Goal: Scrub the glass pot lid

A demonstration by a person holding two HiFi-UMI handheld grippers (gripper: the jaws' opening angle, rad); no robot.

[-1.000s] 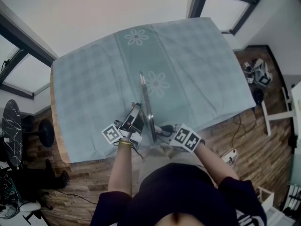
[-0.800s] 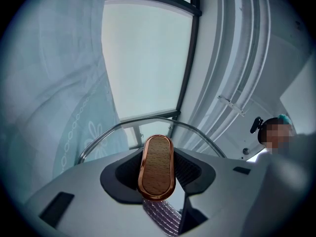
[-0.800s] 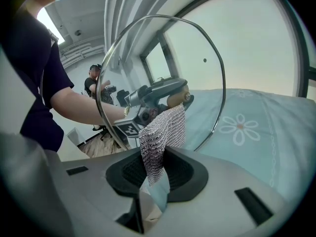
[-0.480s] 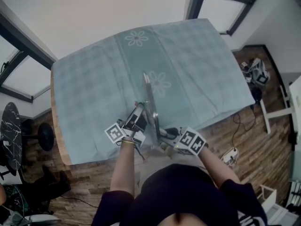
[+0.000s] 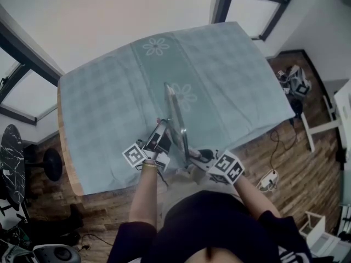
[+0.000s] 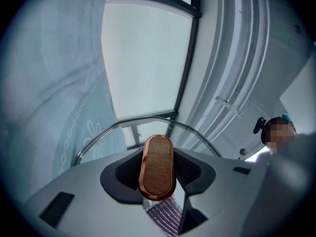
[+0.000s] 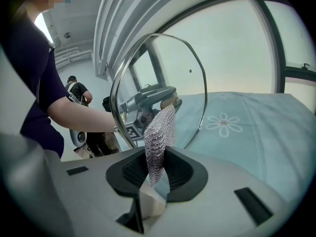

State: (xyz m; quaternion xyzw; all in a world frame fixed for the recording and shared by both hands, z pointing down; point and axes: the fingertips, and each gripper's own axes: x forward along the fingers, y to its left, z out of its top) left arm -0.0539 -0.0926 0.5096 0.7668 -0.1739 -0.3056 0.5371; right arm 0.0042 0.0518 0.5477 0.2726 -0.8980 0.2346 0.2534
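Note:
The glass pot lid [image 5: 174, 116] stands on edge above the blue tablecloth [image 5: 109, 108], its steel rim [image 6: 96, 136] arching in front of the left gripper view. My left gripper [image 5: 157, 141] [image 6: 158, 171] is shut on the lid's wooden knob [image 6: 157, 166]. On the lid's other side, my right gripper [image 5: 200, 156] [image 7: 155, 171] is shut on a chainmail scrubber [image 7: 159, 137], which rises against the glass [image 7: 163, 73]. Through the glass, the scrubber [image 6: 165, 216] shows below the knob, and the left gripper [image 7: 148, 98] shows behind the lid.
The table [image 5: 68, 174] under the cloth ends near my body, and wooden floor [image 5: 285, 147] lies to the right with cables and gear. Windows [image 5: 24, 86] border the far and left sides. A person [image 7: 74, 90] stands in the background of the right gripper view.
My right gripper has shifted slightly toward the near right and turned a little with the scrubber. The left gripper and the lid have kept still.

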